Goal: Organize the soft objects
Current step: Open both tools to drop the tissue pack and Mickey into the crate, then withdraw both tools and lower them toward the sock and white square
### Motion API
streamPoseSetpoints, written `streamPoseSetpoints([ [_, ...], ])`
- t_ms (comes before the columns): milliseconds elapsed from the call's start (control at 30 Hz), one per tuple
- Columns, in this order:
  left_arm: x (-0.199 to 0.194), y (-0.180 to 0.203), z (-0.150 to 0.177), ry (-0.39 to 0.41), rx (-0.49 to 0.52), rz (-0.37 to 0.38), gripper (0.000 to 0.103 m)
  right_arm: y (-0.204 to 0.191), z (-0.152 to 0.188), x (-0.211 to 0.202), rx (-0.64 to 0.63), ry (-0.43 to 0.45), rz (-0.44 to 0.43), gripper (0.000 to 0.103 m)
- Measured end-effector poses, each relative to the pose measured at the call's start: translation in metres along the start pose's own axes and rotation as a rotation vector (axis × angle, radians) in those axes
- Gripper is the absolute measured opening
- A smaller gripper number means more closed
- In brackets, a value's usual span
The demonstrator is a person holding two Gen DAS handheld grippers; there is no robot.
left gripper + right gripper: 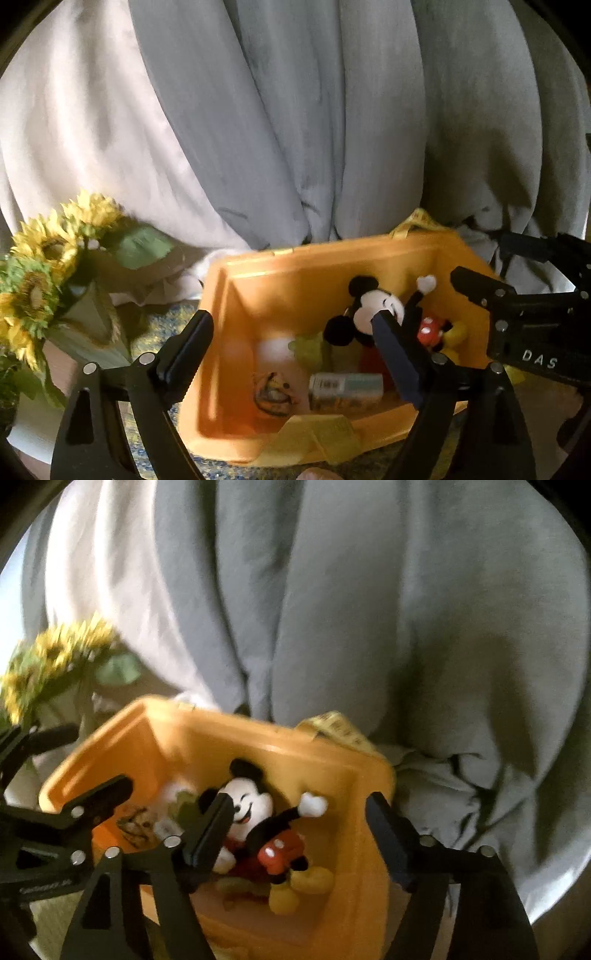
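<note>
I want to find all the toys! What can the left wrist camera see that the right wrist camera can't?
Only the left wrist view shows the small printed carton on the bin's floor and the folded yellow cloth over its near rim. Only the right wrist view shows the plush mouse's smile and both yellow shoes. Both show the orange bin, the mouse inside it, the sunflowers, the grey curtain, and both grippers, left gripper and right gripper, open.

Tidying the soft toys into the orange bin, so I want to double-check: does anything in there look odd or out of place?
The mouse plush lies slumped on its back in the orange bin, one arm up. A small printed box at the bottom looks hard rather than soft.
</note>
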State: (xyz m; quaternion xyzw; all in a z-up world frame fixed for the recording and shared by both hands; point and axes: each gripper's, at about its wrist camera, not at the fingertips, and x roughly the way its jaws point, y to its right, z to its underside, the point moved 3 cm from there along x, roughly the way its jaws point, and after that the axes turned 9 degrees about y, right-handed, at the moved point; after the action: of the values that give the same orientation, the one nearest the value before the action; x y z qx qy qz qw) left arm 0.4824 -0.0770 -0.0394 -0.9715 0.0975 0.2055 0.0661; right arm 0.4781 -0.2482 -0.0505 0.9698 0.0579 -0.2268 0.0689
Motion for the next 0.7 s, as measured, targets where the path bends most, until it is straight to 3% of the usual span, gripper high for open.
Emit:
streamPoseSetpoints([
  [333, -0.067, -0.004, -0.012, 0.134, 0.015, -0.016, 0.09, -0.004, -0.014, -0.075, 0.068, 0.152, 0.114, 0.086],
  [700, -0.13, -0.007, 0.008, 0.202, 0.035, -0.023, 0.091, -0.023, 0.009, -0.132, 0.103, 0.177, 0.154, 0.087],
])
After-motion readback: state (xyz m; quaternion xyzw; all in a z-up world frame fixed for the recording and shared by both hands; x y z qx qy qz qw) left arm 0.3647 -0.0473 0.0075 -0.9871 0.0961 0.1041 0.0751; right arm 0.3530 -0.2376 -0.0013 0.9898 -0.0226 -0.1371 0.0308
